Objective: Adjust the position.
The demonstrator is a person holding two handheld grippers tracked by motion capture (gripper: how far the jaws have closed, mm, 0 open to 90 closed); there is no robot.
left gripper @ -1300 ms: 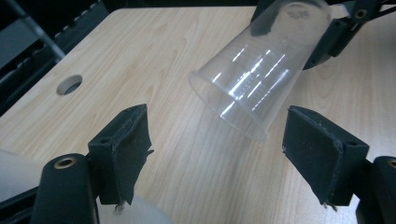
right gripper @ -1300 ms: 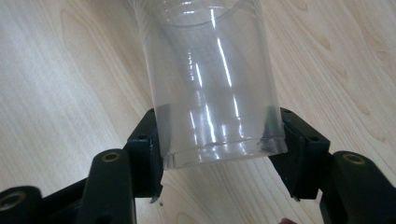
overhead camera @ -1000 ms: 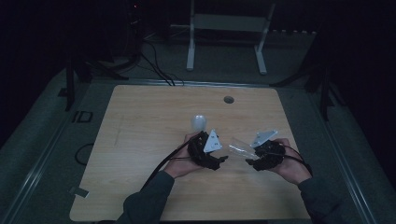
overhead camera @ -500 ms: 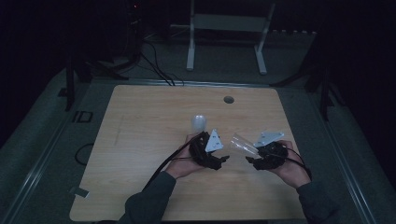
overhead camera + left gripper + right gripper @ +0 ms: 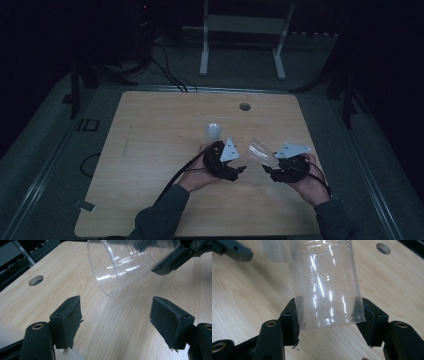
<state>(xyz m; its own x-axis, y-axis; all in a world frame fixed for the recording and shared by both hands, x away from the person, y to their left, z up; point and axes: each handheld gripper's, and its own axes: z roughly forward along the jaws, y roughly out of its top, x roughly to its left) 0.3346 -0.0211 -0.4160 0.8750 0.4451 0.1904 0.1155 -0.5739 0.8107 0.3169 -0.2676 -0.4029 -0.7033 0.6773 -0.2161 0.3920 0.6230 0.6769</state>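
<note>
At center frame on a pale wooden table in a dark room, the left gripper, jaws apart and just closing on nothing, faces the right gripper, clamping a tilted clear plastic cup right of center.

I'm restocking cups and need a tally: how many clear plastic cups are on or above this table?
2: one cup clamped near its base in the right gripper, tilted above the table; another standing beyond the left gripper. It may be a nested stack.
</note>
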